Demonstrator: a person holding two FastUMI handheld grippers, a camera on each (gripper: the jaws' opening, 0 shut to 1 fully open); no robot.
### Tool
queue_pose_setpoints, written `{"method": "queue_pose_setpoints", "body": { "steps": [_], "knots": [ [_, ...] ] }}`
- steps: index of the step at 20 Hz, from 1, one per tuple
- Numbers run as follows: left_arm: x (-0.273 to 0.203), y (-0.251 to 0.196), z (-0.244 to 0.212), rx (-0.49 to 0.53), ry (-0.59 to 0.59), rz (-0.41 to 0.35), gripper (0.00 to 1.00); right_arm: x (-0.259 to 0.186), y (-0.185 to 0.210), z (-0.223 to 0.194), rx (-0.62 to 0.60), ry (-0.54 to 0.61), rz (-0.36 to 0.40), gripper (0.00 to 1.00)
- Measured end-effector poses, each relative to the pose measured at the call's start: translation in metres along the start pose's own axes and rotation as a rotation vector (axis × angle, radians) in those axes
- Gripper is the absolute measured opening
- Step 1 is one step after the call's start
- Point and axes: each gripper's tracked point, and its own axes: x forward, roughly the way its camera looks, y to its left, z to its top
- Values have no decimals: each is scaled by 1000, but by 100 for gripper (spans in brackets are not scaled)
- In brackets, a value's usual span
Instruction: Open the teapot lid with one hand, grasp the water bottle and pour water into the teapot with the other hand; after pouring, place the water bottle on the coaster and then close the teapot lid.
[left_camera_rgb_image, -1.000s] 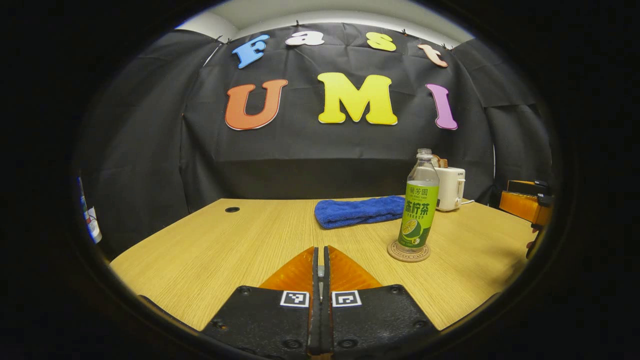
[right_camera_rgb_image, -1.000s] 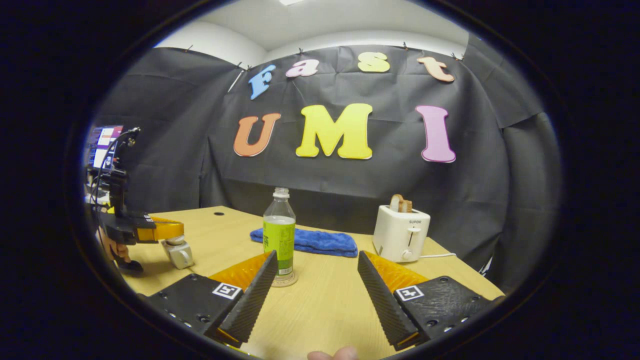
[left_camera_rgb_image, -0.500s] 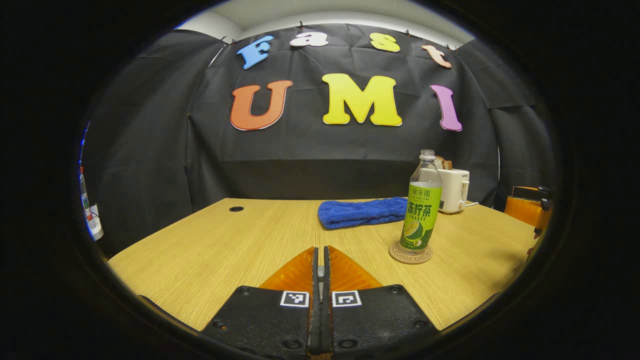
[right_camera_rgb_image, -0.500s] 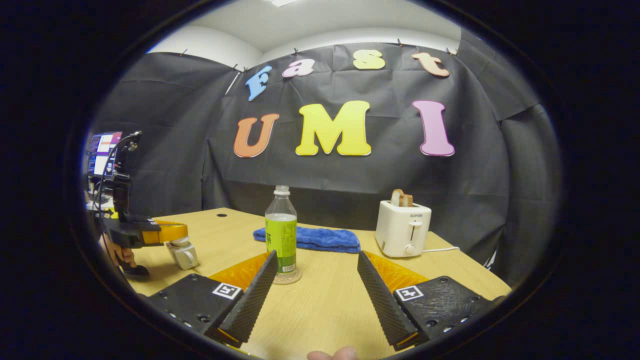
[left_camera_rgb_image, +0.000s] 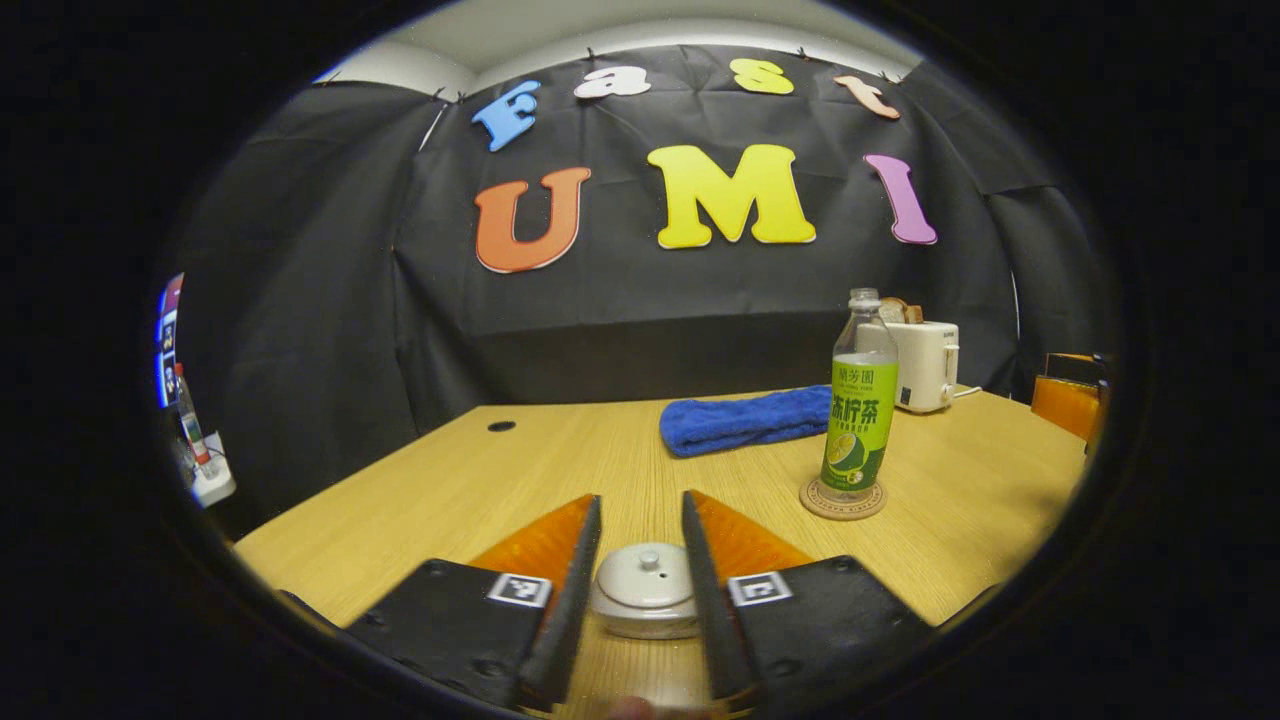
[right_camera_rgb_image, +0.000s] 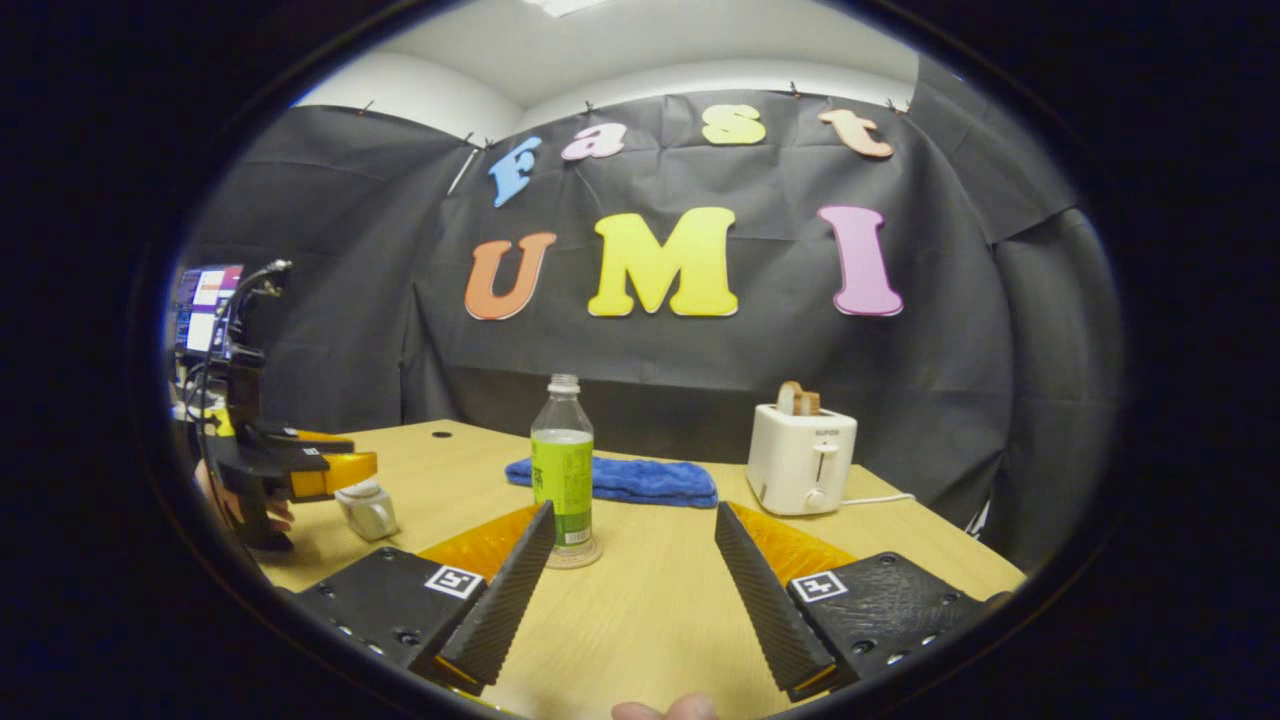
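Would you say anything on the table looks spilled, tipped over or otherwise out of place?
Nothing stands out. The bottle stands upright on the coaster, uncapped, with no spill on the table. The teapot sits upright with its lid on, between the left gripper's open fingers. The towel and toaster sit squarely behind.

teapot (left_camera_rgb_image: 646, 602): lower body hidden | toaster (left_camera_rgb_image: 925, 365): partly behind water bottle (left_camera_rgb_image: 861, 410)

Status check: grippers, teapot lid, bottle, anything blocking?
Left gripper open, fingers astride teapot lid, lid on. Right gripper open, holding nothing. Water bottle upright on coaster, uncapped. Nothing in the way.
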Motion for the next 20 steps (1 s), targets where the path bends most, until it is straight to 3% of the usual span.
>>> {"method": "queue_pose_setpoints", "body": {
  "steps": [1, 2, 10, 14, 20],
  "knots": [
    [-8, -5, 15, 8, -23, 1, 100, -2, -3, 2, 15, -5, -17, 95],
    [-15, -8, 26, 14, -43, 2, 95, -6, -4, 3, 30, -6, -29, 95],
    [-88, -55, 98, -80, -149, 4, 98, -59, -32, 56, 16, -94, -138, 95],
    [-123, -65, 99, -90, -175, 20, 97, -93, -28, 56, 3, -94, -145, 95],
    [-138, -75, 93, -100, -158, -15, 97, -121, -25, 58, -3, -110, -186, 98]
  ]
}}
